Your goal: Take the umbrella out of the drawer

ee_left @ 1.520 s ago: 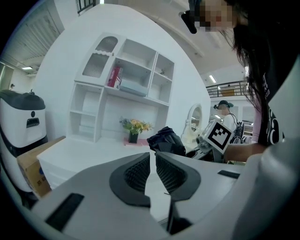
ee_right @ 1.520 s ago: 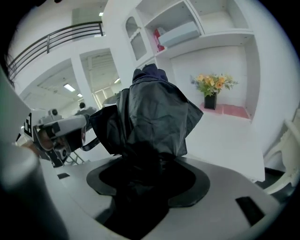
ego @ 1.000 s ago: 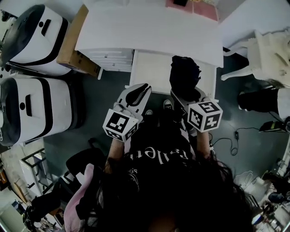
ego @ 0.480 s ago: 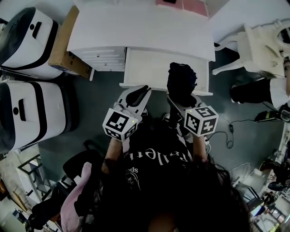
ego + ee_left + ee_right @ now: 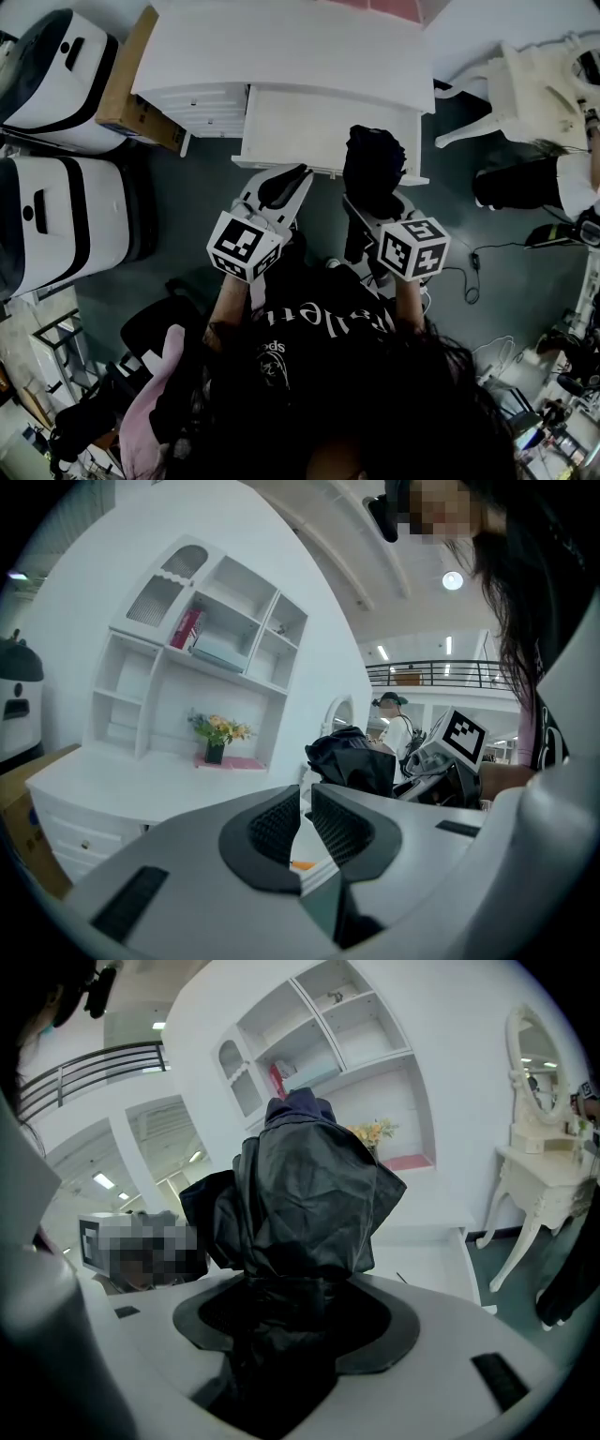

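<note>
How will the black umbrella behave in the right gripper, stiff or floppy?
The umbrella has creased fabric, probably floppy, yet it stands upright above the right gripper, suggesting a stiff core. Its glossy cloth may slip.

No word can be read for certain. The black shirt [image 5: 323, 323] bears a line of white lettering, seen upside down and partly covered (a few strokes show, none sure). The left cube [image 5: 242, 246] and right cube [image 5: 413, 248] carry black-and-white square code patterns, not letters.
</note>
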`<action>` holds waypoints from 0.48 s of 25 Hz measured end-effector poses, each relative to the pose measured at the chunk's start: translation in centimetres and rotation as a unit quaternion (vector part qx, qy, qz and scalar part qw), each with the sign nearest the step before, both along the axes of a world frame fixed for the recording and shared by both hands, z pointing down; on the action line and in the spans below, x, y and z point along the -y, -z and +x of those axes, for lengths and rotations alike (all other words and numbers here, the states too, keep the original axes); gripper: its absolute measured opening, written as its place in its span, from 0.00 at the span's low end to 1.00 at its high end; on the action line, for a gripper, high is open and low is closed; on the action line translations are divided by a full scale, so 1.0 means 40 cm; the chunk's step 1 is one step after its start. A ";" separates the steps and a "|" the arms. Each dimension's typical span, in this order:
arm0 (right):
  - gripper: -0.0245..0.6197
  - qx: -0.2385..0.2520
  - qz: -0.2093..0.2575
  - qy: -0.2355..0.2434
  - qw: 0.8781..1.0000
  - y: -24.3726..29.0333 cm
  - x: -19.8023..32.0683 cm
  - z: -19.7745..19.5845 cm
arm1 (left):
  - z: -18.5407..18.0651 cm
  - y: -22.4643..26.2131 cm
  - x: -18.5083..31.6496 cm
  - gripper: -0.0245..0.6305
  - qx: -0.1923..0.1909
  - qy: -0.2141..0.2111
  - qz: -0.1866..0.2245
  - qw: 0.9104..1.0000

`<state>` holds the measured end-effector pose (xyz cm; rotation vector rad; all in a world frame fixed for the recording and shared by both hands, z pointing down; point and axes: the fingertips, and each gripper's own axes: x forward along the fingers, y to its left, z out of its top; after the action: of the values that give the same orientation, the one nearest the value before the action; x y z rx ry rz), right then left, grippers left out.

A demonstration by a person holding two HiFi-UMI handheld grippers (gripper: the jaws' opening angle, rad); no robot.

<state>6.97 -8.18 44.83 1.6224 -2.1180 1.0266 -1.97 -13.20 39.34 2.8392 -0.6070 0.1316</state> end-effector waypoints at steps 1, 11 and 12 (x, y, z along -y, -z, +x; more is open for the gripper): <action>0.47 -0.001 0.001 0.003 1.000 0.002 -0.020 0.010 | 0.012 0.004 -0.018 0.11 0.001 0.003 0.003 1.000; 0.47 0.004 0.018 0.031 0.999 0.021 -0.302 0.122 | 0.096 0.041 -0.293 0.11 0.010 0.058 0.017 0.998; 0.47 0.005 0.019 0.035 0.999 0.021 -0.334 0.131 | 0.101 0.045 -0.323 0.11 0.010 0.065 0.018 0.998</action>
<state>12.21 5.17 43.99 1.5508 -2.1983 0.9802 2.08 -0.28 37.56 2.8260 -0.8051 0.1276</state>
